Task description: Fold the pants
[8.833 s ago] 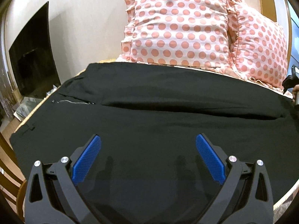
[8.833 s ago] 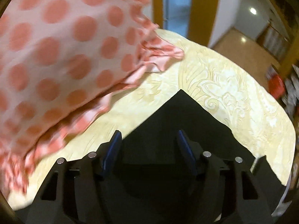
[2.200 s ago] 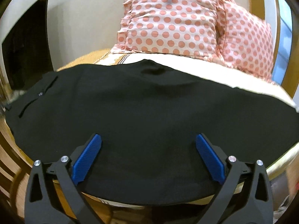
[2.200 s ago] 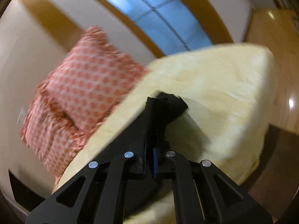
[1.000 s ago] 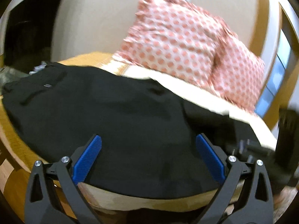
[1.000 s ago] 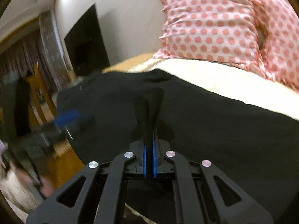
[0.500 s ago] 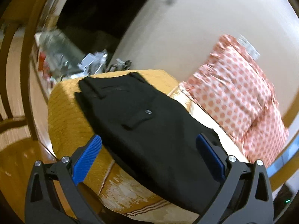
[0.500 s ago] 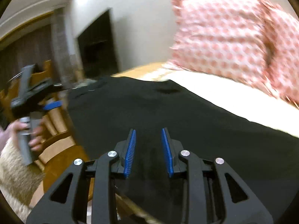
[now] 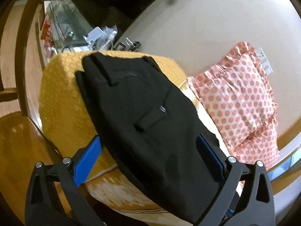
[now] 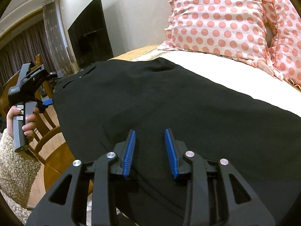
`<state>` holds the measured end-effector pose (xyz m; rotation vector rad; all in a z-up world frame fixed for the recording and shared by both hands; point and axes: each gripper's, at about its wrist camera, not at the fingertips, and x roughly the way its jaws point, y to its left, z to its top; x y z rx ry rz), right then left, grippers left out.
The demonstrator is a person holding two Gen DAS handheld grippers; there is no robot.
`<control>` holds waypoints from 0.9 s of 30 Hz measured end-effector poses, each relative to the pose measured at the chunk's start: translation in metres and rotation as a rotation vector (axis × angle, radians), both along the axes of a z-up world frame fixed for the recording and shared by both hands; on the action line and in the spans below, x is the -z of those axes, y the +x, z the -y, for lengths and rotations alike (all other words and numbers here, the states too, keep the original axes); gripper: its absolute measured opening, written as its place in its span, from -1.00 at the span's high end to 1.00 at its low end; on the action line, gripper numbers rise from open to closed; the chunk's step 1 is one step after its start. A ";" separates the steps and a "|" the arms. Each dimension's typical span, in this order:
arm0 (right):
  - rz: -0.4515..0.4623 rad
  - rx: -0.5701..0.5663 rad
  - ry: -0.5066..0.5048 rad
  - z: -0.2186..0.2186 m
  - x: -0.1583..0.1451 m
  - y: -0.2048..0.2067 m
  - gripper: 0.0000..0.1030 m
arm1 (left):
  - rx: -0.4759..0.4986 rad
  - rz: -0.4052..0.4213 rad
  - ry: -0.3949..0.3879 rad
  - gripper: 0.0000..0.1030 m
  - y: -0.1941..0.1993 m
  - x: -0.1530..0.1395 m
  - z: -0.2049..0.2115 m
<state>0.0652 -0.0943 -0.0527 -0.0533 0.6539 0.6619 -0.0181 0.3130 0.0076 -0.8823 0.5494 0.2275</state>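
The black pants lie folded lengthwise on the bed, the waistband and a back pocket with a button at the left end. They fill the middle of the right wrist view. My left gripper is wide open and empty, just off the bed's left end with the waist part between its fingers' line of sight. It also shows at the far left of the right wrist view, held in a hand. My right gripper is open and empty, low over the pants near the front edge.
Two pink dotted pillows lean on the wall at the back. The yellow bedspread shows beside the waistband. A wooden chair stands by the bed's left end. A dark screen and a cluttered glass shelf stand beyond it.
My right gripper has let go of the pant leg it carried leftward and has opened. My left gripper has swung out to the waist end of the bed, still open.
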 end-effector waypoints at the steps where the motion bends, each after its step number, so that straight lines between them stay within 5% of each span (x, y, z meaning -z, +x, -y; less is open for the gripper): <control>1: 0.000 -0.002 0.000 -0.001 0.000 -0.001 0.31 | 0.003 0.008 0.008 -0.91 0.000 -0.003 0.002; 6: 0.002 -0.005 0.010 0.000 0.000 -0.001 0.29 | 0.022 0.027 0.051 -0.91 0.007 -0.016 0.008; 13: 0.011 -0.009 0.017 0.000 0.001 -0.003 0.28 | -0.044 0.010 -0.020 -0.81 0.014 -0.010 -0.004; 16: 0.012 -0.008 0.027 0.001 0.002 -0.004 0.27 | -0.097 -0.003 -0.036 -0.35 0.016 -0.006 -0.013; 18: 0.006 -0.008 0.046 0.003 0.002 -0.005 0.21 | -0.129 -0.044 -0.041 0.28 0.019 -0.002 -0.019; 21: 0.004 0.004 0.072 0.011 0.000 -0.009 0.01 | -0.127 -0.073 -0.021 0.54 0.022 0.000 -0.023; 27: 0.012 0.081 0.159 0.055 -0.010 -0.016 -0.11 | -0.065 -0.058 0.210 0.69 0.033 -0.045 0.006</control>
